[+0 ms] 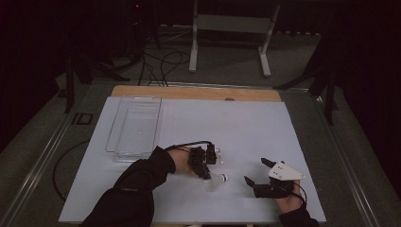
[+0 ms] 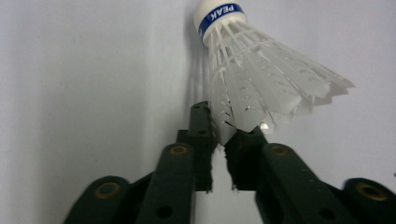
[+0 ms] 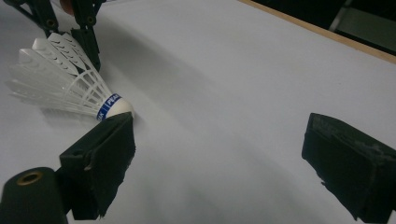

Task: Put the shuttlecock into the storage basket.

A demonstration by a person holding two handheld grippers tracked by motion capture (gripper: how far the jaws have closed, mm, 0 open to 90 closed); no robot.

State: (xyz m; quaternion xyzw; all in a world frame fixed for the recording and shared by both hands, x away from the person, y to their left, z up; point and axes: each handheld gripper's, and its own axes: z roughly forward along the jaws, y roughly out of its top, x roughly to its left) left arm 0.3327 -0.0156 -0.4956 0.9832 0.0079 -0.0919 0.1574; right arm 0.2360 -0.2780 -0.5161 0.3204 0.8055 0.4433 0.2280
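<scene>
Between the closed jaws of the left gripper (image 2: 219,140), a white shuttlecock (image 2: 261,79) is pinched by the rim of its feather skirt, its cork nose pointing away from the tool as it lies on the white table (image 1: 246,127); the right gripper (image 1: 257,172) waits just beside the cork, jaws spread and empty. Grasping appears done; lifting toward the clear tray (image 1: 135,125) likely follows, needing a gentle hold
</scene>
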